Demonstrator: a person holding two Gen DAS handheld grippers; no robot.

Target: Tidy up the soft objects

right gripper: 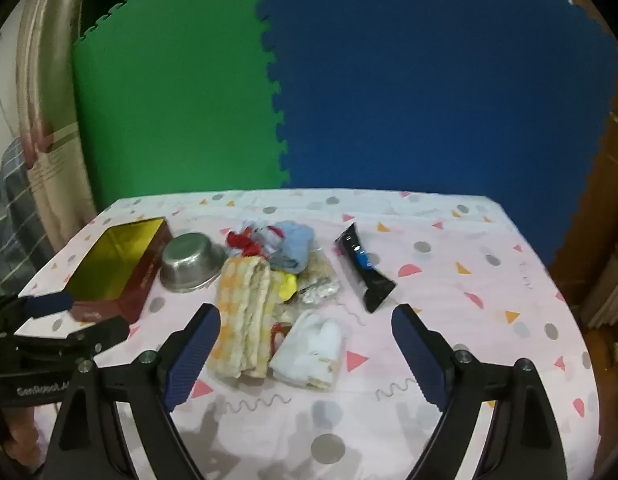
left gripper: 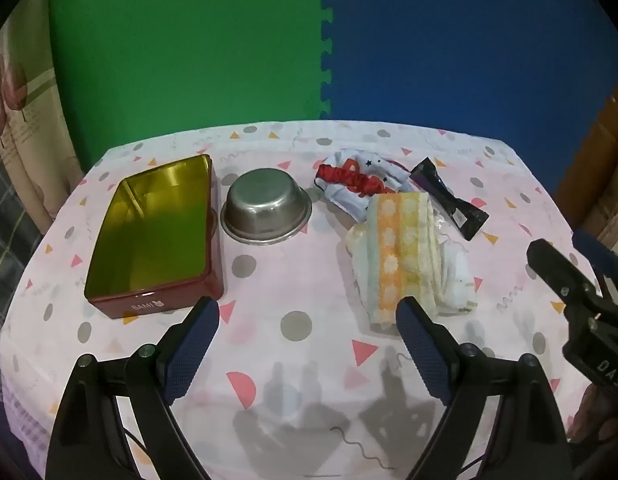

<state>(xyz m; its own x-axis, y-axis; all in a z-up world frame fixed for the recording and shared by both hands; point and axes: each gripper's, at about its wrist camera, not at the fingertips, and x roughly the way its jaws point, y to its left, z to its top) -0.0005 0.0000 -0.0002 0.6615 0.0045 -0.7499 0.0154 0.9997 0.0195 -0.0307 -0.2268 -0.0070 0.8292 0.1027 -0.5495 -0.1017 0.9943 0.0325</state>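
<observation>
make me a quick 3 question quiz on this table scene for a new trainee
1. True or false: the red tin already holds a cloth.
2. Which lies nearest the steel bowl?
A. black tube
B. red tin
C. white folded cloth
3. Fill in: both the left gripper and the right gripper are ____ and hold nothing.

Key:
1. False; its gold inside is bare.
2. B; the tin sits right beside the bowl.
3. open

folded striped towel (left gripper: 397, 248) — beside crumpled cloths (left gripper: 357, 182) — lying flat.
</observation>
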